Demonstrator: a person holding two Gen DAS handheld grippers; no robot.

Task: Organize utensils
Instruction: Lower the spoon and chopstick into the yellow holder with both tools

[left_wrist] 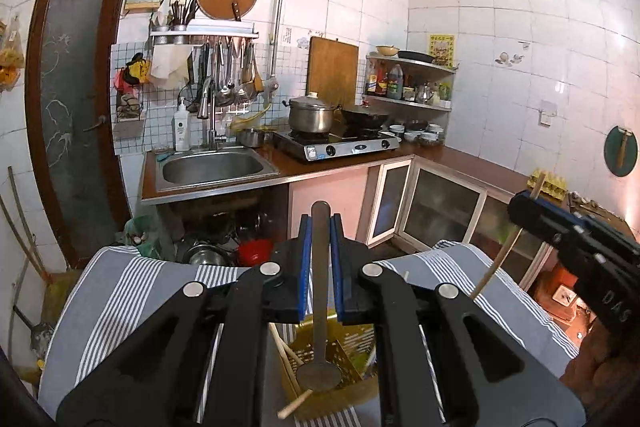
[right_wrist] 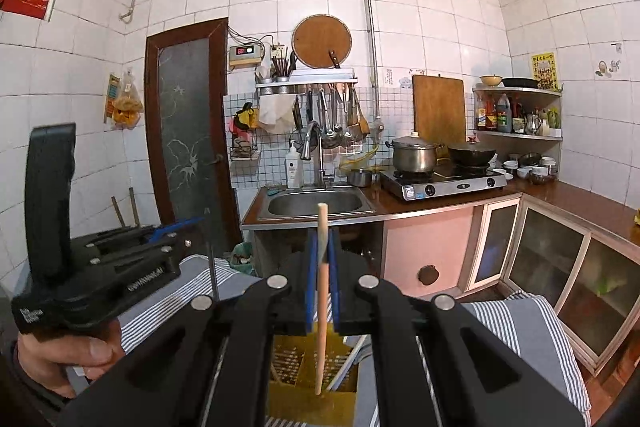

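Observation:
My left gripper (left_wrist: pixel 320 223) is shut on a grey metal spoon (left_wrist: pixel 319 307), handle up, bowl hanging down over a yellow perforated utensil holder (left_wrist: pixel 344 351). Wooden chopsticks (left_wrist: pixel 290 359) lean in that holder. My right gripper (right_wrist: pixel 323 239) is shut on a wooden chopstick (right_wrist: pixel 321 307), held upright with its lower end inside the yellow holder (right_wrist: pixel 292 363). In the left wrist view the right gripper (left_wrist: pixel 524 203) is at the right, chopstick (left_wrist: pixel 496 267) slanting down. In the right wrist view the left gripper (right_wrist: pixel 172 231) is at the left.
The holder stands on a grey and white striped cloth (left_wrist: pixel 112 291). Beyond are a sink (left_wrist: pixel 212 167), a gas stove (left_wrist: pixel 336 143) with pot and wok, a hanging utensil rack (left_wrist: pixel 224 75), and glass-door cabinets (left_wrist: pixel 440 207).

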